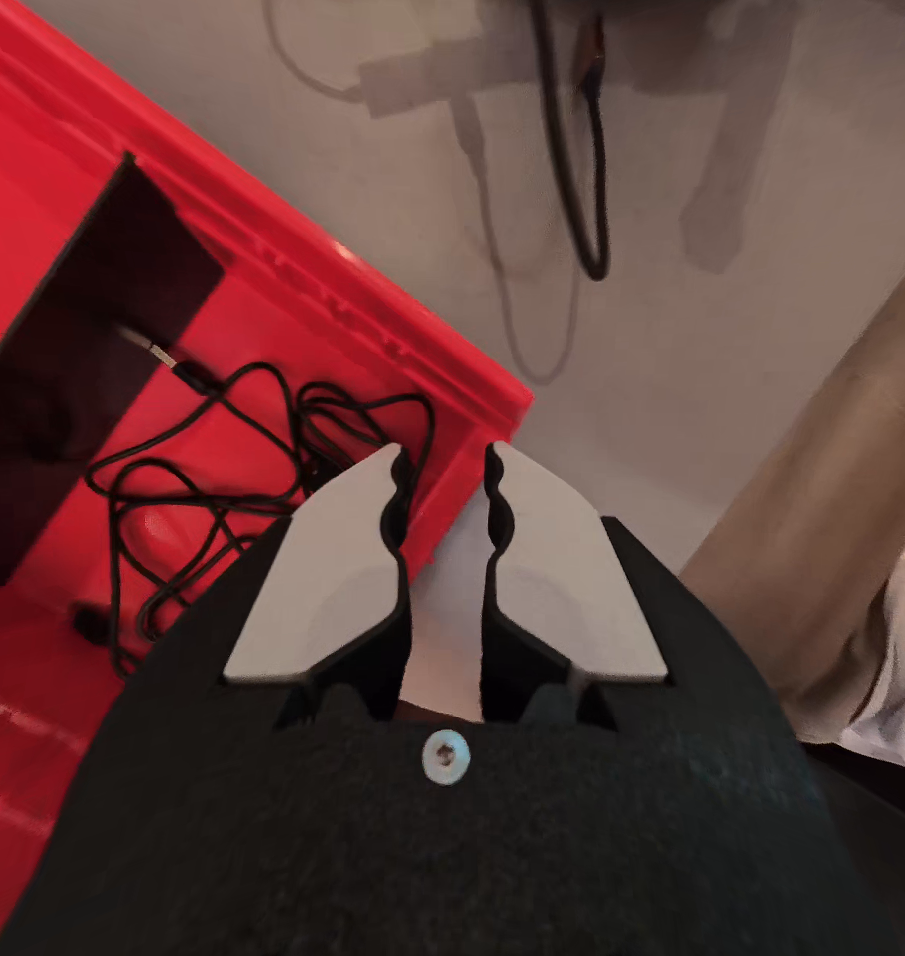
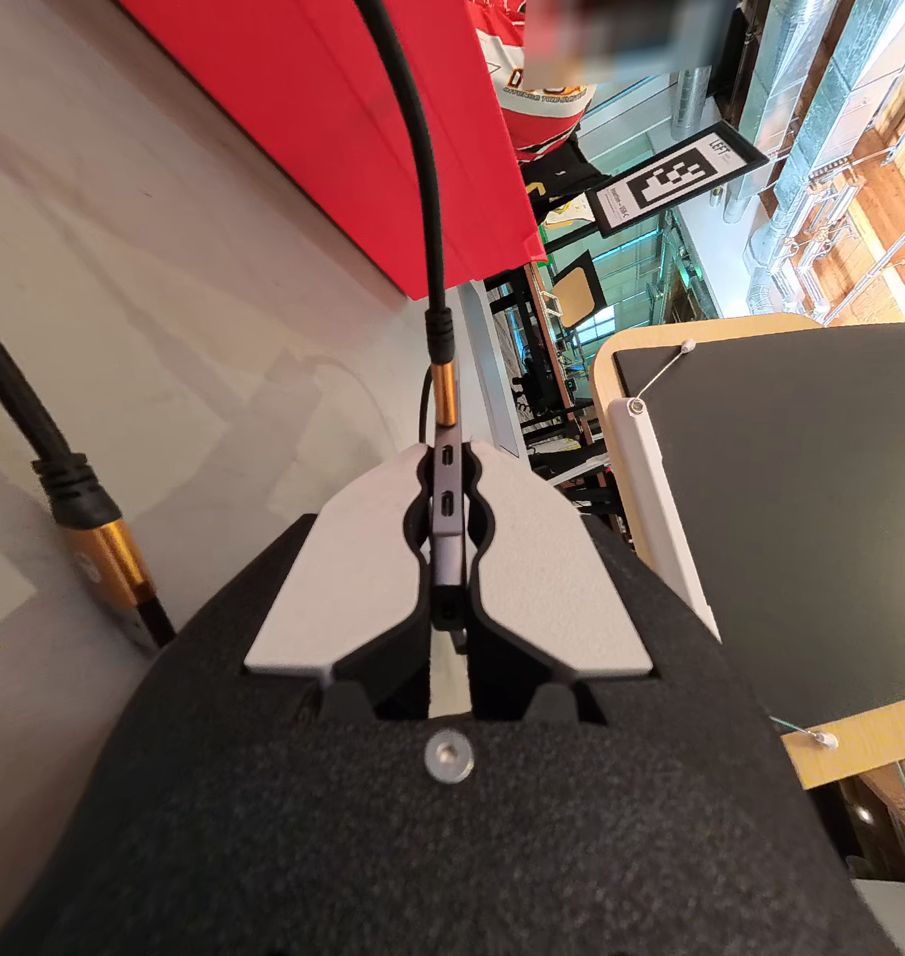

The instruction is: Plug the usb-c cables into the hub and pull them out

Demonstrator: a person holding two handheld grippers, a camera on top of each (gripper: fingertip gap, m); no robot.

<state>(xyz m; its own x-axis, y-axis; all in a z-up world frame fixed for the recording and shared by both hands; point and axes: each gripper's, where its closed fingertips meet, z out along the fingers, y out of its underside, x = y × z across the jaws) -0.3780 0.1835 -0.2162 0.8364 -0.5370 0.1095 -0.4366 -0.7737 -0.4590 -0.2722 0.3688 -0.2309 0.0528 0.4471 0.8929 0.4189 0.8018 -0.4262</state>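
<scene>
tangled black cable [image 1: 264, 465] in red bin [image 1: 336, 289]

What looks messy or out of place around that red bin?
Only the thin black cord in the red bin: it lies in a loose tangle of loops rather than coiled. Otherwise nothing looks damaged or spilled; the grey hub sits straight in the right gripper, one gold-tipped cable plugged in.

Soft indoor light, left wrist view motion-blurred, right wrist view sharp, wide-angle bending at edges
</scene>
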